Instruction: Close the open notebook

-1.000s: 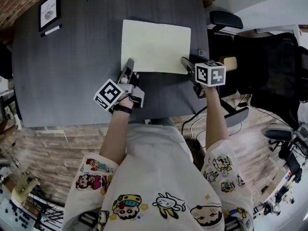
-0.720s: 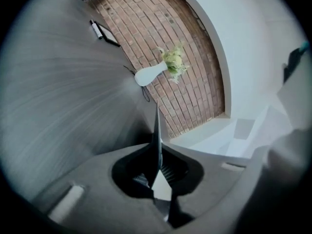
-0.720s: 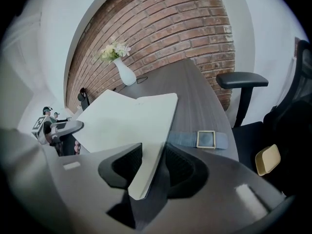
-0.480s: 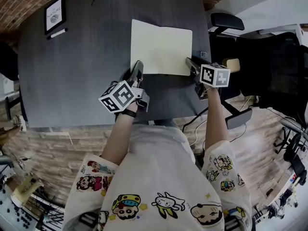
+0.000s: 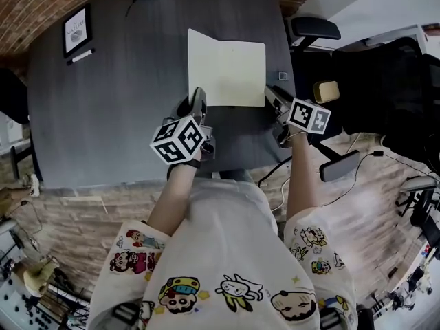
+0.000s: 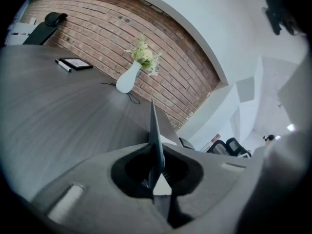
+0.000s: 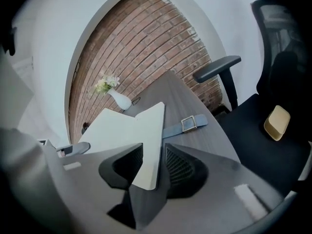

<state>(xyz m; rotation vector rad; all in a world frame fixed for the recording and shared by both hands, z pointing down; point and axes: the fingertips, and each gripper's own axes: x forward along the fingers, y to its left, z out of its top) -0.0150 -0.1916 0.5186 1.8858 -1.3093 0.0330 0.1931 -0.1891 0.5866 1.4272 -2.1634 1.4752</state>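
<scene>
Grey plastic jaws of the left gripper are seen pressed together on a thin sheet viewed edge-on. This is the left leaf of the notebook, lifted off the tabletop and stood near upright. Only the leaf's near edge is gripped. The right gripper jaws are held apart and have just been closing. The notebook's near right corner is seen between them, but no pad is seen pressing on it, so no pinch is read there.

The notebook is placed on the right half of the tabletop, close to the right edge and short of the near edge. Blank cream pages are shown face up, with the right half laid flat. Just beside its right edge a blue strap with a square buckle is laid. A white vase with pale flowers is set at the far edge. A small framed card is kept at the far left corner, well apart.

Handling, as judged: the notebook is taken to be light and thin. The leaf is taken to be flexible, likely to bend if swung by one corner, and its paper edges may be creased or slipped from smooth pads. Hold is best taken at the outer edge of the left leaf. The right half should be kept down so the book is not dragged across the smooth tabletop. The step in hand is judged to be folding the left leaf over onto the right; closing is not yet done.
</scene>
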